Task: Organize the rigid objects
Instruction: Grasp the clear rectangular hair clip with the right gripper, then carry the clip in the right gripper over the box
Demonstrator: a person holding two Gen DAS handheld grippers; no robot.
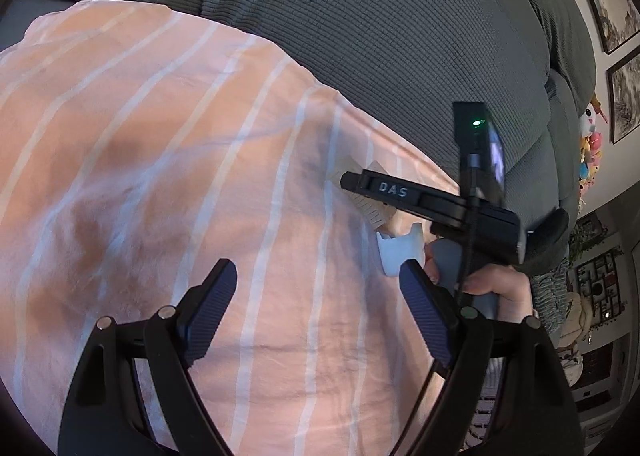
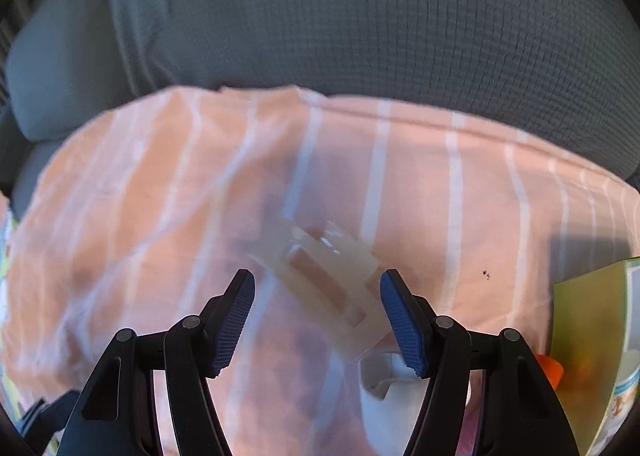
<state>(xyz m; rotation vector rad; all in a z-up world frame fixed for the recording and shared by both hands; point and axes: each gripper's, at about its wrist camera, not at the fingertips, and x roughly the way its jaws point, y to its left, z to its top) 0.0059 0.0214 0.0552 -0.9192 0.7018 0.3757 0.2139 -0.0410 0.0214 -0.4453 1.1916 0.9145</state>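
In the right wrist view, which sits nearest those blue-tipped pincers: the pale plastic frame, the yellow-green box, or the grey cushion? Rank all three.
1. The pale plastic frame, lying on the striped cloth right between the tips of the right gripper, nothing gripped.
2. The yellow-green box, off at the right edge.
3. The grey cushion, farthest, beyond the cloth at the top.

Home living room, grey sofa (image 1: 360,15), framed pictures (image 1: 608,7)

Peach, white-striped cloth (image 2: 420,183); grey waffle-textured cushion (image 2: 360,15); blue claw pads (image 2: 402,322).
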